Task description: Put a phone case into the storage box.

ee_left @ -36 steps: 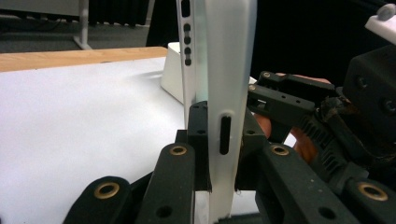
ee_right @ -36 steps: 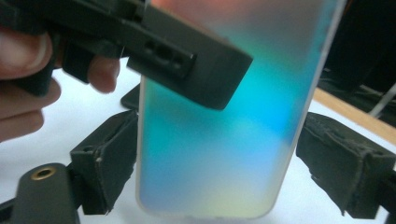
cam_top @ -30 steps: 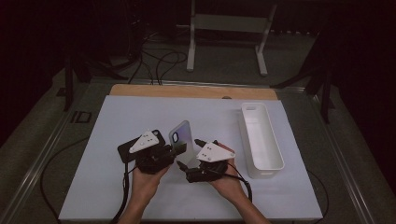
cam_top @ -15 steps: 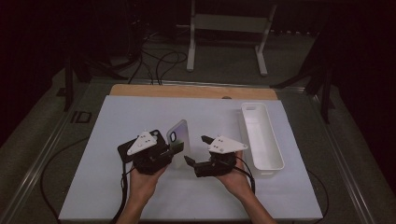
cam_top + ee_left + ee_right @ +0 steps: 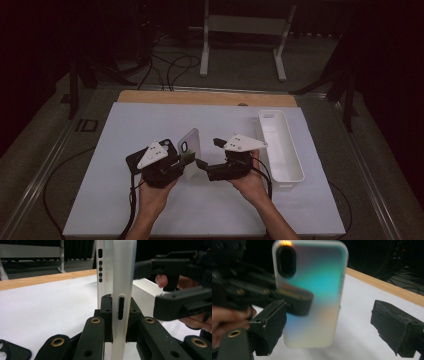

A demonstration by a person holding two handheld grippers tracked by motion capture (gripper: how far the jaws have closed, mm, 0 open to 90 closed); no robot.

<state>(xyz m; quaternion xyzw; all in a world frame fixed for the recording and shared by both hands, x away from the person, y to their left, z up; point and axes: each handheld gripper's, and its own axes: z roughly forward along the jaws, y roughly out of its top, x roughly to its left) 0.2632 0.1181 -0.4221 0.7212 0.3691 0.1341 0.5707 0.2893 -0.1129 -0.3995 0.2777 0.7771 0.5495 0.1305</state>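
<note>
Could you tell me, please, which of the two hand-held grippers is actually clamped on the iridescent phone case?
The left hand-held gripper: its pads press both sides of the phone case, holding it upright. The right hand-held gripper stands open beside it.

No legible text, label, brand, number or sign is appearing on the phone case (image 5: pixel 312 292), on the white tray (image 5: pixel 280 145), on the table (image 5: pixel 150 115) or on either gripper's grey plate in any of the three views.
</note>
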